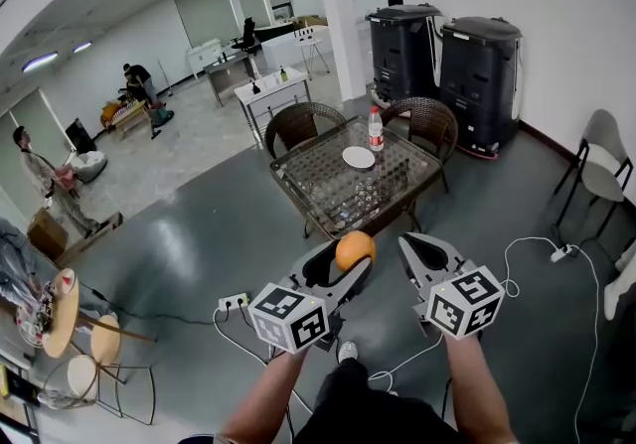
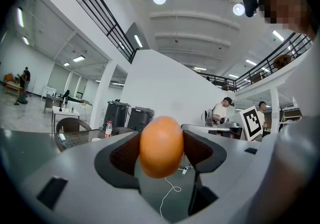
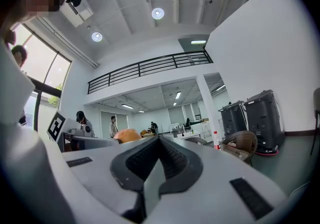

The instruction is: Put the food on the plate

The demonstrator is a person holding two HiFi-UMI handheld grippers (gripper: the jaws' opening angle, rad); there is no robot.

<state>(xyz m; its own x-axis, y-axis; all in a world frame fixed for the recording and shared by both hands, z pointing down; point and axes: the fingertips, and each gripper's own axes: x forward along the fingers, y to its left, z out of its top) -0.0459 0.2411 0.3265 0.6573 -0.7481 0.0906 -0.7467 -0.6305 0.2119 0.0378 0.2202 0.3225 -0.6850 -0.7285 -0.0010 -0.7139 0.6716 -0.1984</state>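
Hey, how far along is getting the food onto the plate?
Done: the orange is picked up, clamped in the left gripper. In hand: it is held in the air, well short of the glass table. Left: the white plate beside the bottle looks bare, so the orange has yet to be set on it. The right gripper is shut and empty.

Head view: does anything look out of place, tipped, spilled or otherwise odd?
Nothing stands out. The left gripper holds the orange fruit, the right gripper is shut and empty, the white plate lies flat on the glass table and the bottle beside it stands upright.
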